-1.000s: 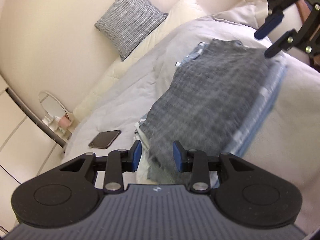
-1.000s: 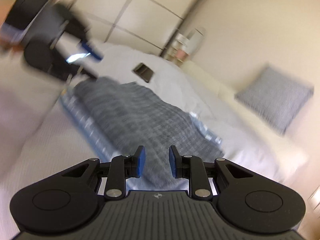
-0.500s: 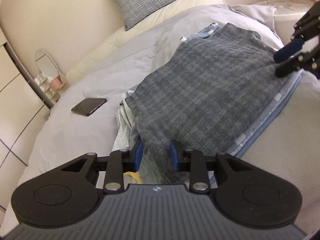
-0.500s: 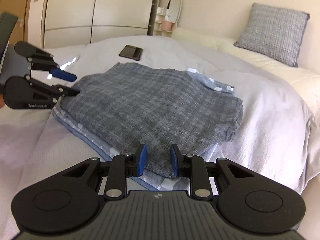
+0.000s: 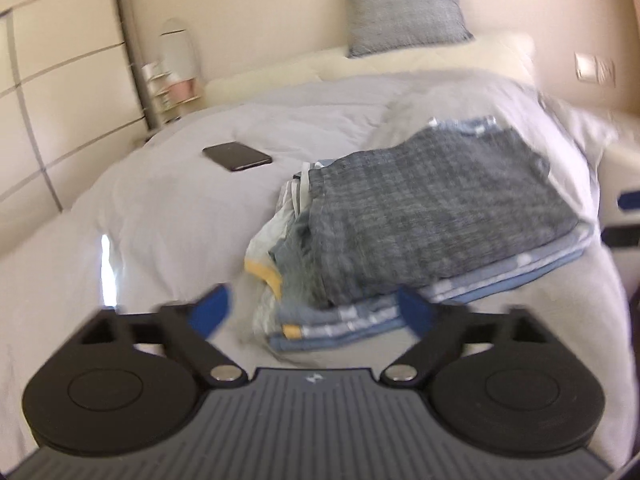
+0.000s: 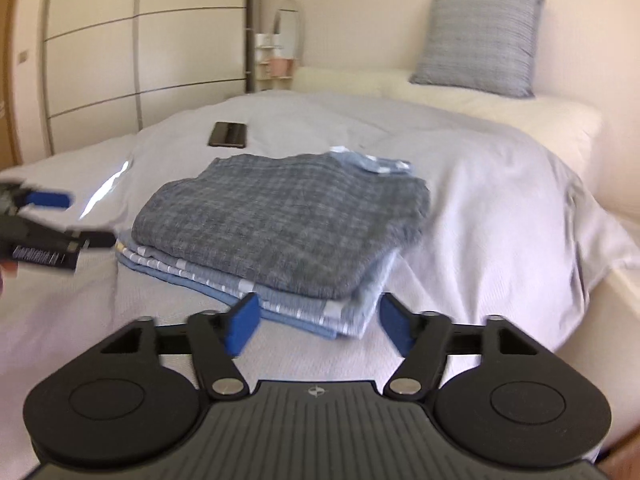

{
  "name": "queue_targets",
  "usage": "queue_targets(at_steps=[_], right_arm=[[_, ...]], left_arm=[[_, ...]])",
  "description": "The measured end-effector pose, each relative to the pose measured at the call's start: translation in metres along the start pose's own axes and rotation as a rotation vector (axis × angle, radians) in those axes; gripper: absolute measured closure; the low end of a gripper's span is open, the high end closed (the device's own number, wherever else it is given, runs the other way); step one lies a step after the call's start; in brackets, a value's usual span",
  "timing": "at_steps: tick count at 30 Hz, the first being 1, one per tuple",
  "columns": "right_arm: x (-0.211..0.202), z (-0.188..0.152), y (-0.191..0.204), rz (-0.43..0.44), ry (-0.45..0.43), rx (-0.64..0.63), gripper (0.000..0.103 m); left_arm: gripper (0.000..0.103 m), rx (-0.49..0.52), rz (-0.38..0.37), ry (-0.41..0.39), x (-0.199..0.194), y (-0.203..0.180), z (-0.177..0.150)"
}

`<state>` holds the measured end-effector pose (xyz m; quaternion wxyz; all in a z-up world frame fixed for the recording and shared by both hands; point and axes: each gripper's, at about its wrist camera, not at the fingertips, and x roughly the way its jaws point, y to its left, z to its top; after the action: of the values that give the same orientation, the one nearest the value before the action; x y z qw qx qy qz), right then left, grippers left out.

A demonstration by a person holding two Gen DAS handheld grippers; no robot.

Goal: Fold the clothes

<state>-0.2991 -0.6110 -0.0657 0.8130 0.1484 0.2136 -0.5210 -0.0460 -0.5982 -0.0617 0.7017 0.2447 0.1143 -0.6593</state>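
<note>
Both claws, left gripper and right gripper, spread wide and empty; folded grey shirt tops stack mid-frame; judged: retreat straight back without brushing stack.

Your folded grey checked shirt lies flat atop the blue striped stack, mid-bed, near its front edge.
</note>
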Motion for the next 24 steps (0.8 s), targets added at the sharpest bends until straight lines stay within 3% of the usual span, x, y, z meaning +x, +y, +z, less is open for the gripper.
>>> queue_targets(at_steps=[1, 7, 10, 18, 24], right_arm=[[-0.005, -0.001, 0.001, -0.011, -0.003, 0.011, 0.016], [-0.027, -0.004, 0.009, -0.049, 0.000, 0.038, 0.002], [-0.034, -0.004, 0.013, -0.054, 0.024, 0.056, 0.002], [-0.058, -0.004, 0.021, -0.064, 0.080, 0.134, 0.002], [-0.080, -0.005, 0.026, -0.075, 0.087, 0.141, 0.002]], left_arm=[[0.001, -0.023, -0.006, 0.007, -0.004, -0.002, -0.002], [0.001, -0.108, -0.016, 0.040, -0.028, -0.013, -0.010], [0.001, -0.148, -0.028, 0.070, -0.042, -0.015, -0.010], [0.001, -0.192, 0.014, -0.010, -0.097, -0.018, -0.006], [0.001, -0.195, 0.021, 0.013, -0.118, -0.019, -0.002]])
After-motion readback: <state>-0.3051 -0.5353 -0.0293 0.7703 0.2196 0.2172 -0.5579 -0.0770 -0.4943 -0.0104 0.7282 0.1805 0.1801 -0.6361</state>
